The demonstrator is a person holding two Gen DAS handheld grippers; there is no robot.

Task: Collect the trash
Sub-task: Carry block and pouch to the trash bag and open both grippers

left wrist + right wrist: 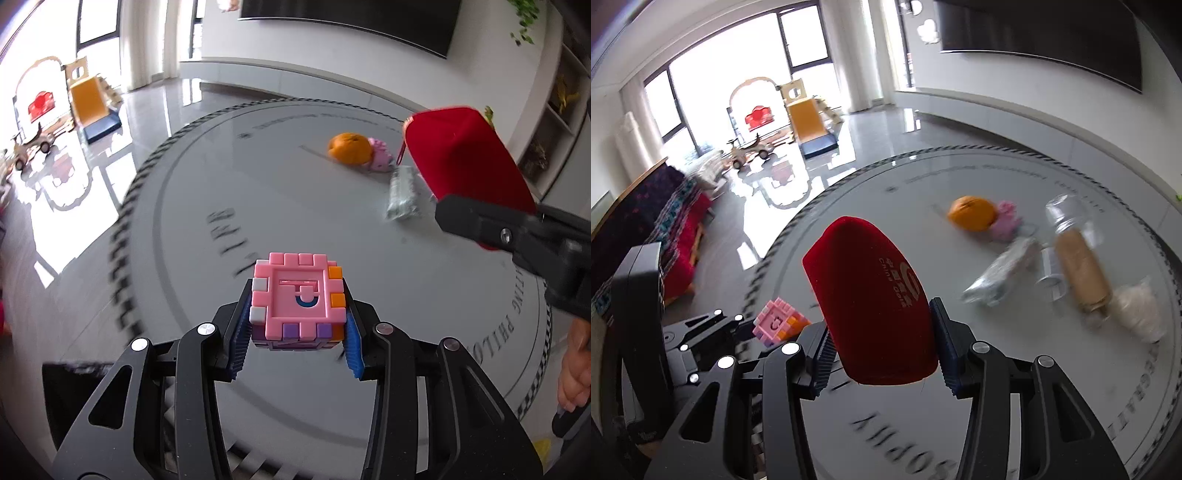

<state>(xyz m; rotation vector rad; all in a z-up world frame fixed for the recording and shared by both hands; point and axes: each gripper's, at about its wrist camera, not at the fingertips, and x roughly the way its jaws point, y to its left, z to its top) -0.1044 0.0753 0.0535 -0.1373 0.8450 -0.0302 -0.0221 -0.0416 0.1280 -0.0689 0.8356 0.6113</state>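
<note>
Left claw [295,332] grips the cube [299,297]; right claw [881,350] grips the red box [871,310]. The wrapper [997,273] lies ahead on the bench [221,192], nearer the right claw.

Bright daylight poured through tall windows [746,77] onto a glossy grey floor [871,140]. A dark screen [1045,40] hung on the white wall. A round grey tabletop [280,192] with printed lettering filled the foreground; a patterned sofa [665,229] stood beside it.
</note>
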